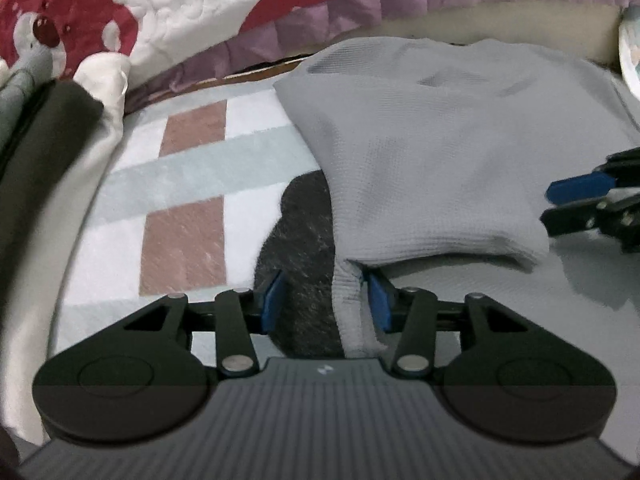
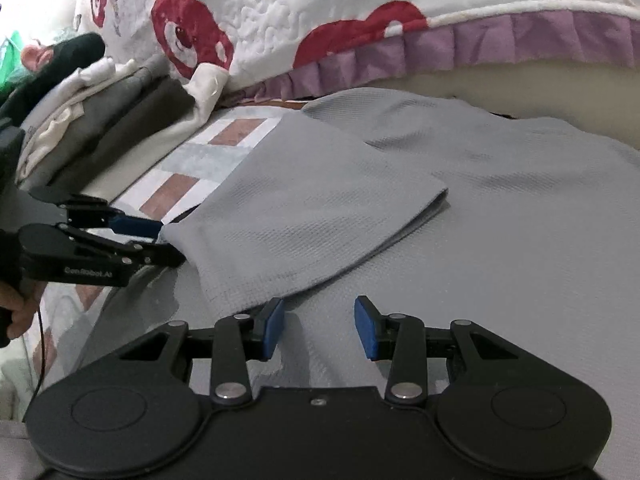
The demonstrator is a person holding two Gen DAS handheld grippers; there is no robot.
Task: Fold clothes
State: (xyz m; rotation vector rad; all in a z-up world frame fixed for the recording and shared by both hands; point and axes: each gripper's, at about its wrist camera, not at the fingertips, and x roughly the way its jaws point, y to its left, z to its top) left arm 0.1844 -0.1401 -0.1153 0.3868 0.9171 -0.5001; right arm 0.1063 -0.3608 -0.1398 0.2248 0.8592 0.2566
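A grey knit garment lies spread on the bed, with one side flap folded over its body. My left gripper is open at the flap's near corner; a strip of the grey fabric hangs between the jaws against the right pad. In the right wrist view the left gripper sits at the flap's left corner. My right gripper is open just above the garment's lower part, holding nothing. It also shows at the right edge of the left wrist view.
A stack of folded clothes stands at the left. Behind is a white quilt with red bears and a purple frill. A checked blanket covers the surface left of the garment. A hand holds the left gripper's handle.
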